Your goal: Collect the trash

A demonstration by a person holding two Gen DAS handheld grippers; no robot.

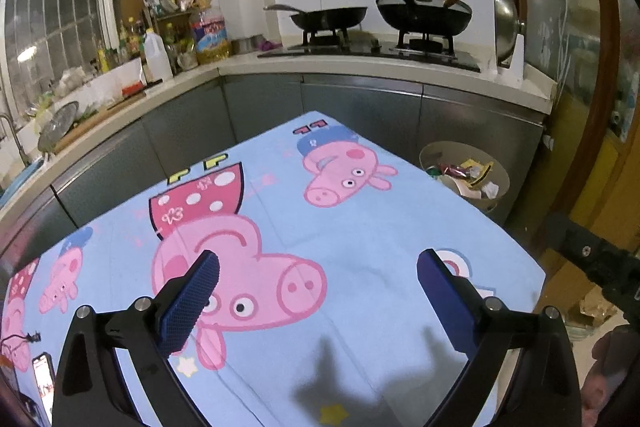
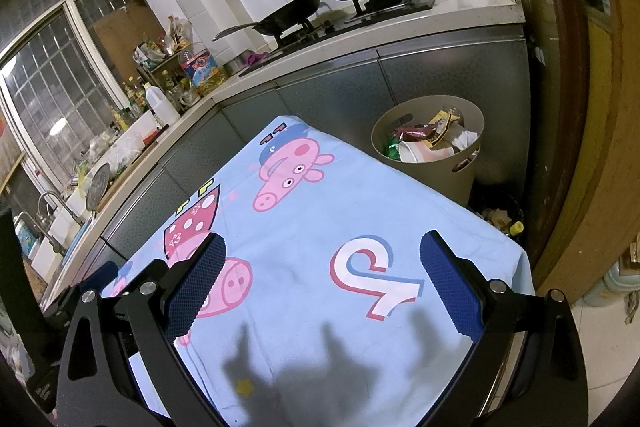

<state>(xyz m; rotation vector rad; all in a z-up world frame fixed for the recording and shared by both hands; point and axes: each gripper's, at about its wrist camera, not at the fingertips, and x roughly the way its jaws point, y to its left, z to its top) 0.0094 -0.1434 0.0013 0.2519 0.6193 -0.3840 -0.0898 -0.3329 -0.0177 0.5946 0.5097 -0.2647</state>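
A beige round bin stands on the floor beyond the table's far right corner, filled with wrappers, paper and a cup. The same bin shows at the right in the left wrist view. My left gripper hovers open above the light-blue cartoon-pig tablecloth with nothing between its blue pads. Over the same tablecloth, my right gripper is open and holds nothing too. No loose trash shows on the cloth.
Grey cabinets and a kitchen counter wrap behind the table, with two black pans on the stove and bottles to the left. A phone lies at the table's near left. A wooden door frame stands right. Small litter lies behind the bin.
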